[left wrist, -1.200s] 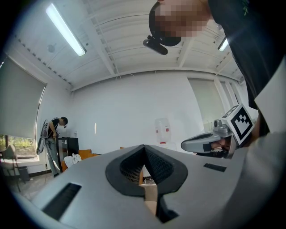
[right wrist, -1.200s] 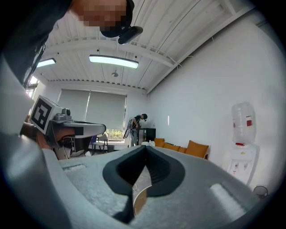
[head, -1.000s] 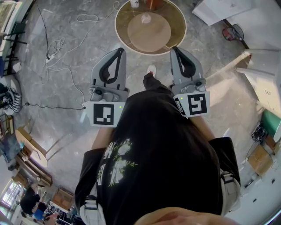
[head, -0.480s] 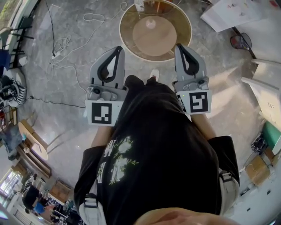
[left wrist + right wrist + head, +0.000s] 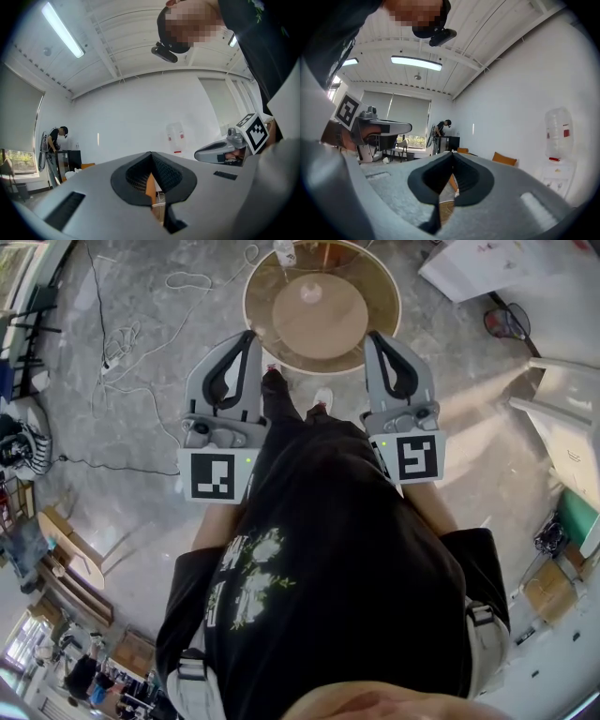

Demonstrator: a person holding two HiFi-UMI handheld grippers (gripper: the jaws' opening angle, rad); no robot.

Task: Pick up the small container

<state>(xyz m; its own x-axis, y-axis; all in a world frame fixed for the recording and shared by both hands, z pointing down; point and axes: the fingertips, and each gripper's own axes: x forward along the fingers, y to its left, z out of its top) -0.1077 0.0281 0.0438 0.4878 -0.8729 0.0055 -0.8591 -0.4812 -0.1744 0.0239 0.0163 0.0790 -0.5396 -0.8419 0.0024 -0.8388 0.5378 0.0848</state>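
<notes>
2 clenched, empty tools, left gripper [image 5: 247, 340] and right gripper [image 5: 377, 339], face the table [image 5: 377, 289]; the small container [image 5: 310, 292] lies ahead, midway between them.

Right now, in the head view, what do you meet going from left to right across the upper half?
Loose white cable on the floor → grey left gripper → round wooden table → grey right gripper → white furniture.
</notes>
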